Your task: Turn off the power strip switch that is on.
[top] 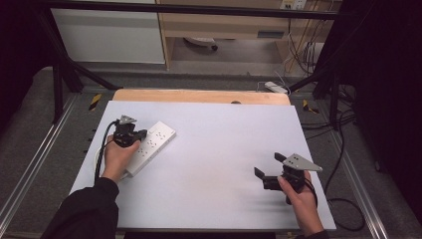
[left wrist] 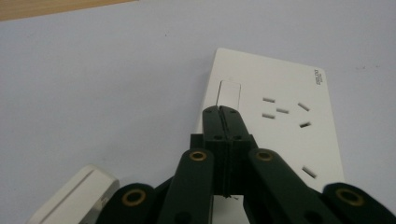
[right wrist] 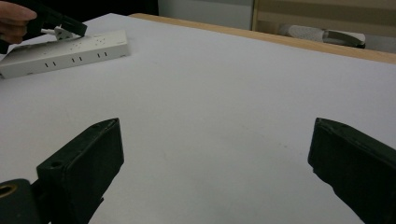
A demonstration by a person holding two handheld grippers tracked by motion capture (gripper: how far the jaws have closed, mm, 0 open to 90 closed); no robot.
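l gripper (left wrist: pixel 221 112) jaws together over power strip (left wrist: pixel 275 121), r gripper (right wrist: pixel 215 154) agape

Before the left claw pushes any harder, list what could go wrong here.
1. The left claw, jaws shut, points at the rocker switch of the white power strip. The narrow tips could slide off the switch and scrape the casing.
2. The right claw is open, far off over the bare white tabletop, so nothing braces the strip; a push might shift it.
3. A white plug-like piece lies close beside the left claw and could get knocked.
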